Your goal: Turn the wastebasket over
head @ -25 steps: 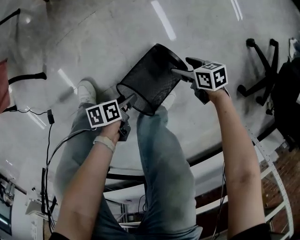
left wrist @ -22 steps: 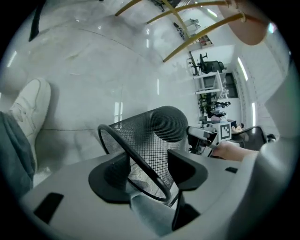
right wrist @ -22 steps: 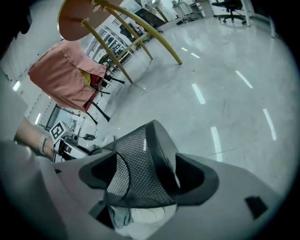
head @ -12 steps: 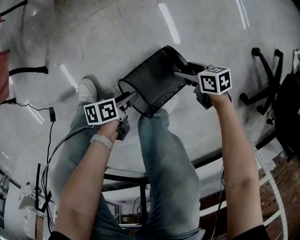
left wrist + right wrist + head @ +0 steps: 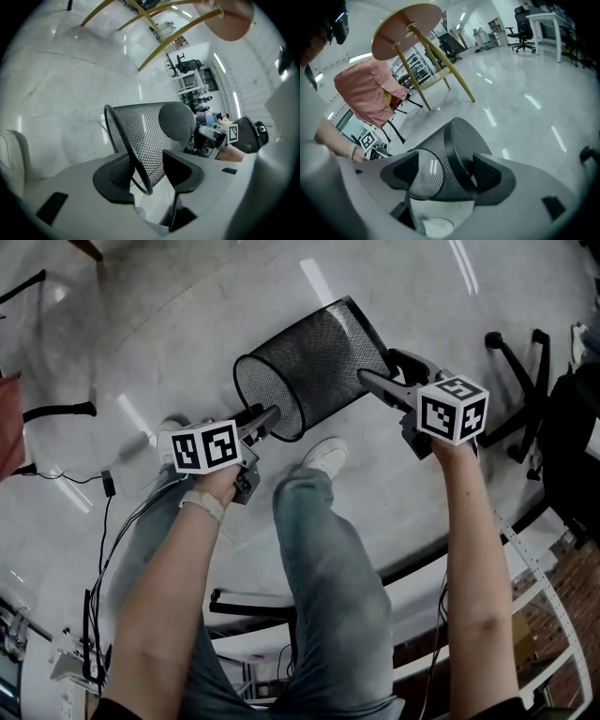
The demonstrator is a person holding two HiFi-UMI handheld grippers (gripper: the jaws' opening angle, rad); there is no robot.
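Note:
The black mesh wastebasket [image 5: 314, 362] hangs on its side above the floor, open rim [image 5: 267, 399] toward the lower left and solid base toward the upper right. My left gripper [image 5: 265, 420] has just been closing; its jaws pinch the rim [image 5: 133, 161] and mesh wall. My right gripper [image 5: 377, 381], whose jaws have narrowed slightly, clamps the base edge [image 5: 457, 154], one pad behind the mesh and one on the base. In the gripper views the left gripper [image 5: 147, 173] and right gripper [image 5: 450, 176] each straddle the wastebasket [image 5: 436, 173].
The person's jeans-clad legs [image 5: 323, 568] and a white shoe [image 5: 325, 457] are below the basket. An office chair base [image 5: 520, 362] stands at the right, cables [image 5: 98, 484] trail at the left. A round wooden table [image 5: 408, 23] and a pink-draped object [image 5: 370, 93] stand farther off.
Both grippers have carried the basket up and away from the person's knee, so it now hangs over the floor. The left jaws have closed in on the rim.

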